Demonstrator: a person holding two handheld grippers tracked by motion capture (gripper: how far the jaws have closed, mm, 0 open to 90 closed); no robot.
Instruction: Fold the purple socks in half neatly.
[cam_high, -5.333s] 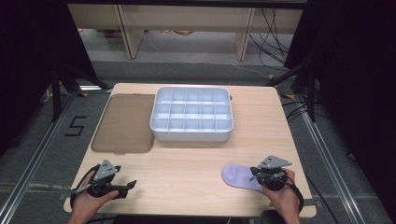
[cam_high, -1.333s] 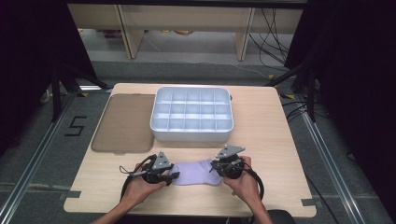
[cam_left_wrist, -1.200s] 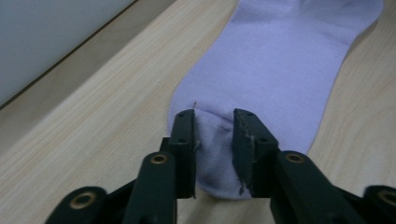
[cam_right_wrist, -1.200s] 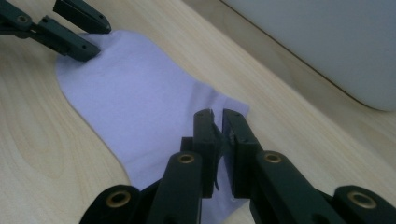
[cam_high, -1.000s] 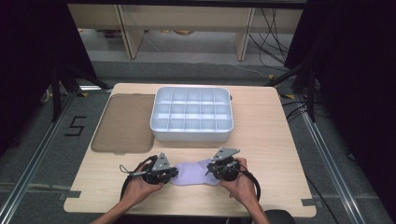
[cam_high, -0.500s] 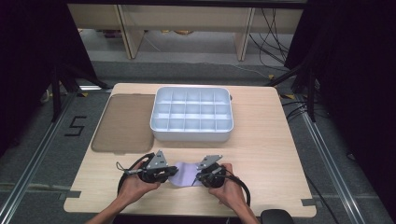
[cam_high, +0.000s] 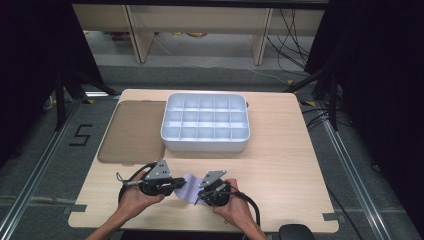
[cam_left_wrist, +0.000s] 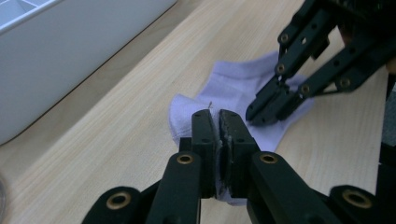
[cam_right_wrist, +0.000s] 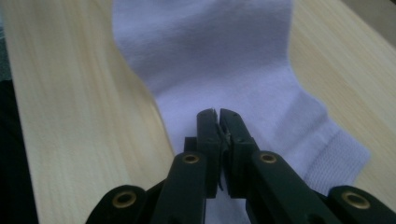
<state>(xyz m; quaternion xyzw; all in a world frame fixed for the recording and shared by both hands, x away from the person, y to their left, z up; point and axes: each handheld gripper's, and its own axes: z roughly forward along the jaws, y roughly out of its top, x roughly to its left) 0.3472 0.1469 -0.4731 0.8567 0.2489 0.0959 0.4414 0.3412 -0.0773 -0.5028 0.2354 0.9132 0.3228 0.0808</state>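
A pale lilac sock (cam_high: 188, 183) lies bunched on the wooden table near its front edge, between the two hand-held grippers. My left gripper (cam_high: 176, 184) is shut on the sock's left edge; in the left gripper view its jaws (cam_left_wrist: 217, 114) pinch the fabric (cam_left_wrist: 233, 88). My right gripper (cam_high: 200, 197) is shut on the sock's right part. In the right gripper view its closed jaws (cam_right_wrist: 215, 113) sit over the sock (cam_right_wrist: 210, 56), near the ribbed cuff. The right gripper (cam_left_wrist: 264, 111) also shows in the left gripper view, tips closed on the cloth.
A white box (cam_high: 205, 144) divided into several compartments stands at the table's middle back. A flat brown lid (cam_high: 132, 131) lies to its left. Bare tabletop (cam_high: 290, 170) spreads to the right of the hands. Cables trail from both grippers.
The right gripper has moved left toward the left gripper, carrying its end of the sock. The sock is now shorter and bunched between them. The left gripper has barely moved.
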